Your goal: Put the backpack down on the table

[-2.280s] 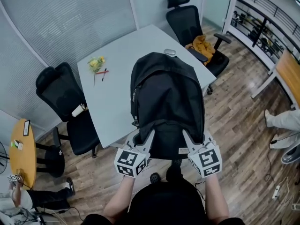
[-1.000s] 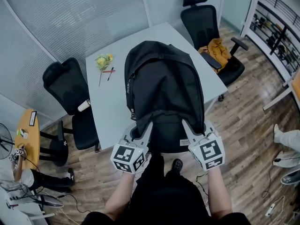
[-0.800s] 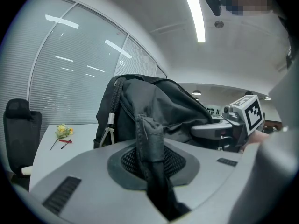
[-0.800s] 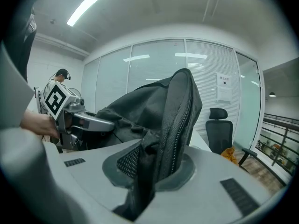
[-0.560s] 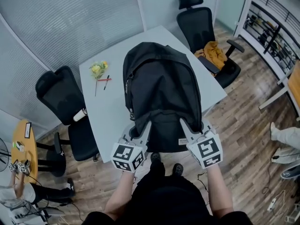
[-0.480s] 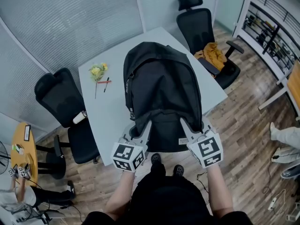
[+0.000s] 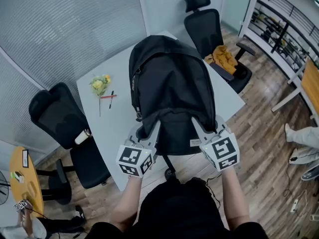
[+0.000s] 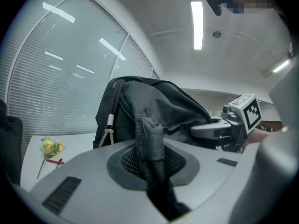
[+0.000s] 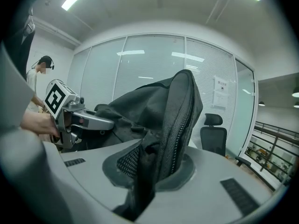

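Left gripper (image 7: 149, 132) is clenched on a fold of black strap webbing (image 8: 148, 136) at the near end of the backpack (image 7: 172, 83). The strap runs right down between the jaws in the left gripper view. The bag hangs between both hands, stretched out away from the person and above the near half of the white table (image 7: 107, 121). I can't tell if any part of it touches the top yet. Right gripper (image 7: 199, 129) is clamped on a mesh-padded shoulder strap (image 9: 174, 125).

So I'd call this the carry-in step, with the set-down not done. Next move looks like lowering both hands together until the bag's weight sits on the table, then letting go of the straps.

The tabletop is smooth and mostly bare. There's a little bunch of yellow flowers (image 7: 99, 83) and a couple of pens (image 7: 109, 97) off to the left, well apart from the bag. Around it are a black office chair (image 7: 52, 116) on the left, frosted glass walls (image 7: 65, 29), another chair (image 7: 205, 26) at the back with a mustard garment (image 7: 223, 59) on it, and wood flooring (image 7: 264, 118).
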Demonstrator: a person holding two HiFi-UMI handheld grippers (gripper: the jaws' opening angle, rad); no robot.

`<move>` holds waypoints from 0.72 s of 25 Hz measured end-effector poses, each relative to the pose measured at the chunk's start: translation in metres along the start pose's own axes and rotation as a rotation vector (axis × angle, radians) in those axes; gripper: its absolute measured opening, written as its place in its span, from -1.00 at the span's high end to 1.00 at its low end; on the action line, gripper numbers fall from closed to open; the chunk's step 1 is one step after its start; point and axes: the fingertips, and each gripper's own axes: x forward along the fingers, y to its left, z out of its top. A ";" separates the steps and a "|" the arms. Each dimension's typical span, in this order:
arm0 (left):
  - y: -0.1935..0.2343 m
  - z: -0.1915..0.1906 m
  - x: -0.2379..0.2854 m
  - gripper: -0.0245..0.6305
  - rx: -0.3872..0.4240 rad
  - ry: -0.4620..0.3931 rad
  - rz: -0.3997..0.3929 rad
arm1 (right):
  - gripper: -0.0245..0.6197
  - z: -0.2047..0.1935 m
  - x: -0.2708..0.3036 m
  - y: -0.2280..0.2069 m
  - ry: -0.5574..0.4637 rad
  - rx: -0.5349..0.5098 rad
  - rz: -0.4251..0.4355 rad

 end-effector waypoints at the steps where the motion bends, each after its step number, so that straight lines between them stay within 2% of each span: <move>1: 0.005 0.001 0.003 0.76 0.005 0.000 -0.005 | 0.74 0.000 0.005 -0.001 0.003 0.002 -0.006; 9: 0.026 0.005 0.019 0.76 0.031 -0.007 -0.037 | 0.74 0.008 0.027 -0.006 0.014 -0.014 -0.030; 18: 0.045 0.000 0.044 0.76 0.026 -0.002 -0.020 | 0.74 0.002 0.056 -0.023 0.028 -0.010 -0.019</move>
